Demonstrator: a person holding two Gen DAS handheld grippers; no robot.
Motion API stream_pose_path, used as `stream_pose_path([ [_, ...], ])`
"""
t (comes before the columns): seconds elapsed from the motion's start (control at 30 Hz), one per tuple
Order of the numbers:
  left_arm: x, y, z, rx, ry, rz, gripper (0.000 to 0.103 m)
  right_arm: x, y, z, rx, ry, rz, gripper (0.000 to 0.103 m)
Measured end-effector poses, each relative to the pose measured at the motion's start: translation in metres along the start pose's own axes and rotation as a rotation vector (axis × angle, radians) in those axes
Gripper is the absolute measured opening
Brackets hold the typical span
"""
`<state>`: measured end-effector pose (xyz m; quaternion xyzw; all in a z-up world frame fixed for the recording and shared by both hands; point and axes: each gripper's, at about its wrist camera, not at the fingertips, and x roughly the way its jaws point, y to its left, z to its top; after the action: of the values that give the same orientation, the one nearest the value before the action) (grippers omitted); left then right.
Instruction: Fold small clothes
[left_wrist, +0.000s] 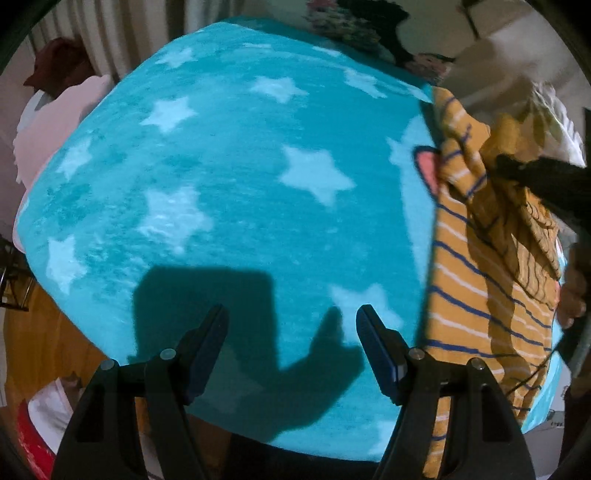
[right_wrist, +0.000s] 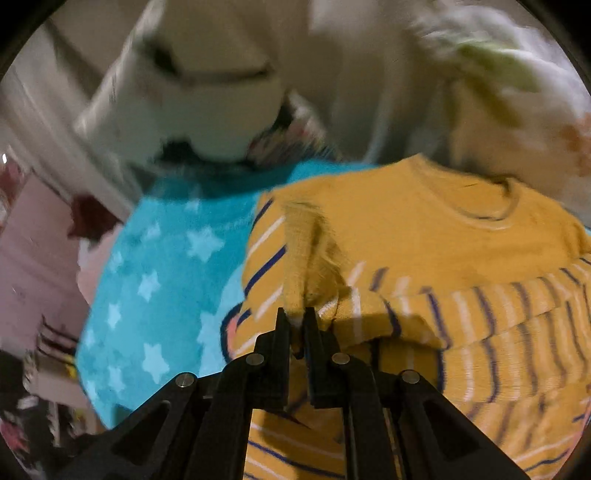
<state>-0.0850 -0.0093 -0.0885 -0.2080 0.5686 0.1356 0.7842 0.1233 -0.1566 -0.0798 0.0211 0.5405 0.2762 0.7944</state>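
right tongs (right_wrist: 297, 317) pinching blurred striped shirt (right_wrist: 424, 236), left tongs (left_wrist: 291, 332) agape

dim indoor light | hard shadow on blanket (left_wrist: 236, 155) | right view motion-blurred | fisheye-warped edges

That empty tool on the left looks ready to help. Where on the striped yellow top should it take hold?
Probably the long straight edge of the striped yellow top facing the left tool, approached from the blanket side. That edge lies flat and unobstructed on the blanket, and the open jaws are already close by. The right tool is pinching a raised fold further in, so avoid that part.
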Motion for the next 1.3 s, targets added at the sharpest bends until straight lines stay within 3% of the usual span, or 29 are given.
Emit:
stream_pose_path([
  [0.13, 0.001, 0.017, 0.005, -0.019, 0.000, -0.001, 0.071, 0.030, 0.027, -0.008, -0.096, 0.043, -0.097, 0.016],
  [0.23, 0.003, 0.023, 0.010, -0.028, 0.007, -0.008, 0.071, 0.029, 0.039, -0.015, -0.140, 0.039, -0.081, 0.041],
  [0.27, 0.003, 0.022, 0.013, -0.022, 0.007, -0.012, 0.071, 0.028, 0.041, -0.016, -0.142, 0.039, -0.071, 0.044],
  [0.43, 0.006, 0.010, 0.025, 0.039, 0.007, -0.044, 0.071, 0.014, 0.037, -0.023, -0.093, 0.047, 0.008, 0.045],
  [0.7, 0.013, -0.037, 0.047, 0.187, 0.007, -0.098, 0.071, -0.047, -0.048, -0.042, 0.134, -0.028, -0.103, 0.045],
  [0.83, 0.011, -0.065, 0.054, 0.219, -0.002, -0.122, 0.071, -0.059, -0.078, -0.037, 0.266, -0.061, -0.069, 0.045],
  [0.93, 0.006, -0.076, 0.052, 0.234, -0.017, -0.131, 0.071, -0.041, -0.068, -0.024, 0.234, -0.023, -0.054, 0.042],
  [1.03, 0.004, -0.077, 0.045, 0.239, -0.014, -0.115, 0.071, -0.005, -0.048, -0.013, 0.121, 0.072, -0.108, 0.022],
  [1.1, 0.005, -0.073, 0.043, 0.222, -0.006, -0.101, 0.071, 0.015, -0.038, -0.007, 0.061, 0.117, -0.129, 0.021],
  [1.3, -0.002, -0.041, 0.043, 0.113, -0.002, -0.051, 0.071, 0.045, -0.015, 0.041, -0.014, 0.087, -0.114, 0.021],
])
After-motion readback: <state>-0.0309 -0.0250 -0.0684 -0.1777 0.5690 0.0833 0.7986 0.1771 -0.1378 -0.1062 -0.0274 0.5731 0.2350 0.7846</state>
